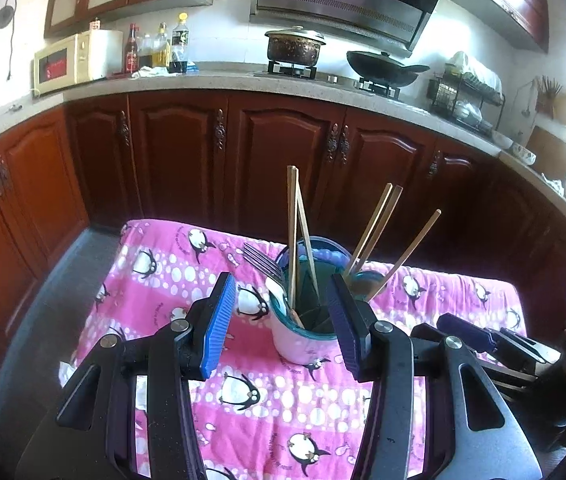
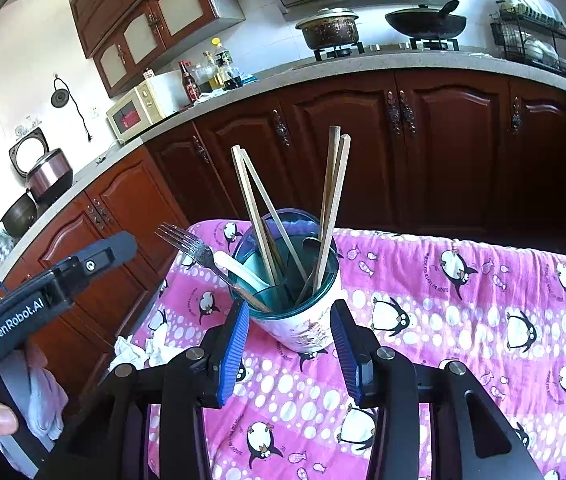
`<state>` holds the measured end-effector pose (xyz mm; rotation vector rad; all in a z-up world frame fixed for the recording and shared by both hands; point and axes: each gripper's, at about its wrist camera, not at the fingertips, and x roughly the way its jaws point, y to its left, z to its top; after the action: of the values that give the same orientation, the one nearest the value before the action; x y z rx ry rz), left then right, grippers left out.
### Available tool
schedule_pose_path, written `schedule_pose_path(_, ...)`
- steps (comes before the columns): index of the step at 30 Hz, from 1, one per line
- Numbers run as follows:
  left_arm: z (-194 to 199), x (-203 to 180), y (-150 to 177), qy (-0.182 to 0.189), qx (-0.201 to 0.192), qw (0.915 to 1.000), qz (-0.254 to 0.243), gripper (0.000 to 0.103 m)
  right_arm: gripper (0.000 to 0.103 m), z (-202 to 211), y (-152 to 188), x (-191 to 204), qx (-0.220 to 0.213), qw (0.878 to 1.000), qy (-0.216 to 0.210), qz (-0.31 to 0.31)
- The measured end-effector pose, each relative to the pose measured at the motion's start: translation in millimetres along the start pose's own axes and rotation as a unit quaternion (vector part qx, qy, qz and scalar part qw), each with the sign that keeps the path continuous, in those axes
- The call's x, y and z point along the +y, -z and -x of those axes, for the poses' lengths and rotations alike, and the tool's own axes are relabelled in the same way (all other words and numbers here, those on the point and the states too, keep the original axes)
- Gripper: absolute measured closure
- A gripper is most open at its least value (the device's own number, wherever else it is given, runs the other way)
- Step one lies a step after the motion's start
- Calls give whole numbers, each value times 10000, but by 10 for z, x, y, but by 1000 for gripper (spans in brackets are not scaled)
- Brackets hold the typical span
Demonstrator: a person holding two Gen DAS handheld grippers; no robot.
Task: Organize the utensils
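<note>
A white utensil cup with a teal insert stands on the pink penguin cloth. It holds several wooden chopsticks, a metal fork and a white spoon. My left gripper is open and empty, its pads either side of the cup, just short of it. My right gripper is open and empty, its pads flanking the cup's base. The right gripper also shows at the right in the left wrist view.
The pink cloth covers a small table. Wooden kitchen cabinets stand behind it. The counter bears a microwave, bottles, a pot and a wok. A white rag lies at the table's left edge.
</note>
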<state>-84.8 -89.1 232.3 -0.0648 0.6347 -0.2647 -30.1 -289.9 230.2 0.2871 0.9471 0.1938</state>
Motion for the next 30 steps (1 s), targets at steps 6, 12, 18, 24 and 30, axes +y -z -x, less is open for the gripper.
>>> schedule_pose_path(6,52,-34,41,-146,-67,9998,-115,56,62,11,9,104,-31,9999,49,124)
schedule_pose_path(12,72,-51,60,-195,-99,9996,-153,56,62,42,4,117,-64,9999,81,128)
schedule_pose_path(18,100,-85,64,-248,-137,9994,-220,56,62,71,-2,118,-85,9999,63,102)
schedule_pose_path(24,102,-143,98,-447,-99,9983,-358,56,62,69,-4,118,-66,9999,35,99)
schedule_pose_path(30,93,-199,132,-619,-63,9969,-480,56,62,67,-6,114,-77,9999,53,111)
